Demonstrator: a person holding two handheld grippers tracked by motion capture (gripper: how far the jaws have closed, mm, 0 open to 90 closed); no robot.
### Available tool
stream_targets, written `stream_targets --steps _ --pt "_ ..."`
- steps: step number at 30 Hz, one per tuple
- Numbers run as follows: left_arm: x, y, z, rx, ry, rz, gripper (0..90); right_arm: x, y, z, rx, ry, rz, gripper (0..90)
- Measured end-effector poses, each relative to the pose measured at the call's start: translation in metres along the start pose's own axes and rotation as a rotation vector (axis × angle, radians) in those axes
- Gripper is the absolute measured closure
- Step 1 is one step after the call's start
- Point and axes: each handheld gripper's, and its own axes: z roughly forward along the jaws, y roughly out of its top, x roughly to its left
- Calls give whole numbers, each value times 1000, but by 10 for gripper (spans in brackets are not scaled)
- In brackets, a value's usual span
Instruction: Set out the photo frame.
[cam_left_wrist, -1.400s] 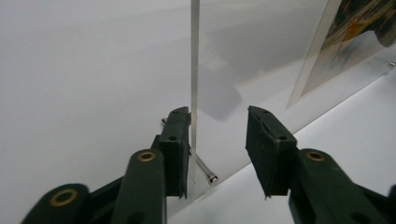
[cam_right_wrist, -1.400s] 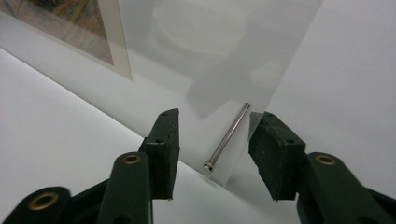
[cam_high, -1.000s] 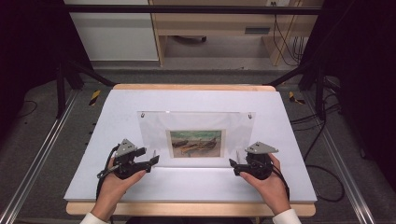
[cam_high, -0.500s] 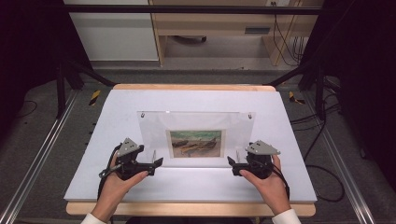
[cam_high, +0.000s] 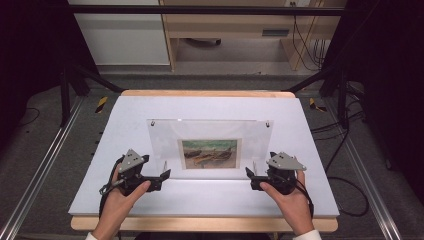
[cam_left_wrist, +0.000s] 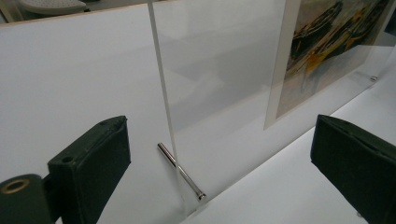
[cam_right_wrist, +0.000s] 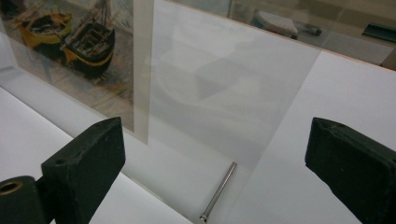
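A clear acrylic panel (cam_high: 210, 142) holding a painting of boats (cam_high: 209, 153) stands on the white table (cam_high: 210, 200), with metal pins at its corners. My left gripper (cam_high: 163, 179) sits at the panel's lower left corner. Its jaws have just been opening and now stand open on either side of the panel's edge (cam_left_wrist: 161, 93) and the pin (cam_left_wrist: 180, 170) without touching them. My right gripper (cam_high: 250, 179) is at the lower right corner. Its jaws have also just opened, and they frame the pin (cam_right_wrist: 218, 191) and the panel edge (cam_right_wrist: 280, 116) with nothing gripped.
The wooden table edge (cam_high: 205, 224) runs just in front of the person's hands. Metal rails (cam_high: 37, 170) flank the table on both sides, and cables (cam_high: 345, 195) lie on the floor to the right. A wooden desk (cam_high: 235, 25) stands behind.
Both pairs of jaws have spread wider off the panel's lower corners. The hands have barely shifted, and the panel stays in place.
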Motion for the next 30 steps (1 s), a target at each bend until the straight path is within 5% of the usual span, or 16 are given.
stream_targets --steps 17,30 --pt "0 1 -27 -18 -4 5 43 7 5 -23 -28 10 1 56" --pt "21 -7 -46 -3 85 54 53 -11 -7 -43 -35 -18 26 60"
